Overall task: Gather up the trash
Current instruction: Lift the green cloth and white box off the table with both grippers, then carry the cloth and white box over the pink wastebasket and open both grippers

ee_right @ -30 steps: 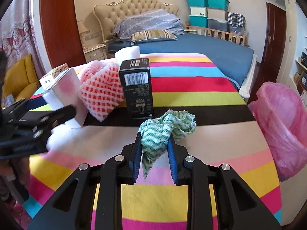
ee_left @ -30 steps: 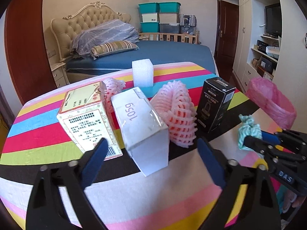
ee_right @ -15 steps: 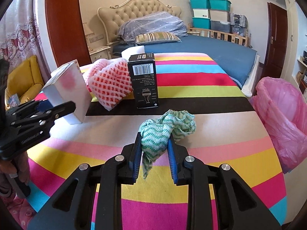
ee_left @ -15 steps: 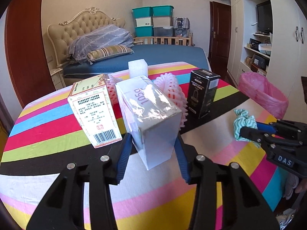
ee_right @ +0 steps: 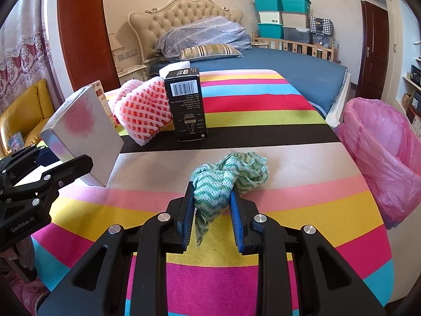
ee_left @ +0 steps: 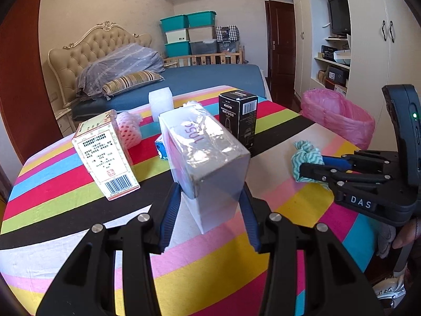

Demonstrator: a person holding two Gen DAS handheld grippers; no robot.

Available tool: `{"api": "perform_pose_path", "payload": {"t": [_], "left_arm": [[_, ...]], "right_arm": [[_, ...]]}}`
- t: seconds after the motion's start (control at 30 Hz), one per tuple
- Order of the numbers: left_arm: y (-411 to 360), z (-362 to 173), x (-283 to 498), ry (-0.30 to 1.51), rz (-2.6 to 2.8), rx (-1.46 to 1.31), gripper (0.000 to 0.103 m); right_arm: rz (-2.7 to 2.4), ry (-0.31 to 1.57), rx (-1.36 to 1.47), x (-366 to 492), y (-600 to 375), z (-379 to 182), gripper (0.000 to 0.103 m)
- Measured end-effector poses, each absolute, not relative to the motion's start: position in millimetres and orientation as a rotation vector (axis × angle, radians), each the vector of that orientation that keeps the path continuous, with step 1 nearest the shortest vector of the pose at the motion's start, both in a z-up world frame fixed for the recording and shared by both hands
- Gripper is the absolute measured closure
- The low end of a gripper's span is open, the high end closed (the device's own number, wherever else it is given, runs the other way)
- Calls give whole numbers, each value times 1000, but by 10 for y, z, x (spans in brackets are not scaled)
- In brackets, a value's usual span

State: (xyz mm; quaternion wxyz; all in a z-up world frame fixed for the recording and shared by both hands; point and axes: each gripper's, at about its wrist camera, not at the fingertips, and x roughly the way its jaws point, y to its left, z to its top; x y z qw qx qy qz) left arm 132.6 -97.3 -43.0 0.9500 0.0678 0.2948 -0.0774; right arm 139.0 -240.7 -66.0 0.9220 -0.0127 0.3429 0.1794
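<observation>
Left wrist view: my left gripper is pinching the silver box by its near end, blue pads on both side faces. The box is tilted and looks clear of the striped table, though I can't see under its near corner. The medicine carton stands just left of it, the black box behind and right, with foam netting and a white foam block further back. The bin with the pink bag sits off the table's far right edge. The right gripper crosses the path to it, so I'd route the box over or behind that one. The grip sits low on a long box, so I'd move slowly and avoid fast wrist rolls; the glossy wrap could slip.

Right wrist view: my right gripper is clamped on the green wavy cloth, with most of the bundle ahead of the pads and a tail hanging below. It hangs just above the table. The pink bag is to the right, rim open. My plan: swing right first, get fully over the opening, then release. Watch the tail so it doesn't snag on the rim. The left gripper with the silver box is well apart on the left, so the cloth should go first.
</observation>
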Motion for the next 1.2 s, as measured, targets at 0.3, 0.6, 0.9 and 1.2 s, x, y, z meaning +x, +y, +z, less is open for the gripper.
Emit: {"api": "perform_pose_path", "payload": {"t": [0.3,0.6,0.9,1.2], "left_arm": [[-1003,-436,1311,585,-144,161,59],[-1012,-442,1279,582,-140,157,59],[-1015,-415,1252,566,-134,171,59],[-1115,-370,1226,562,-183,174,59]], "right_arm": [[354,692,-34,1369,-2389,-675,78],[340,664,-40,1285,-2393,-648,78],[355,626,-33,1179,-2436,-583,78],[322,588,-27,1068,-2642,-483,78]]}}
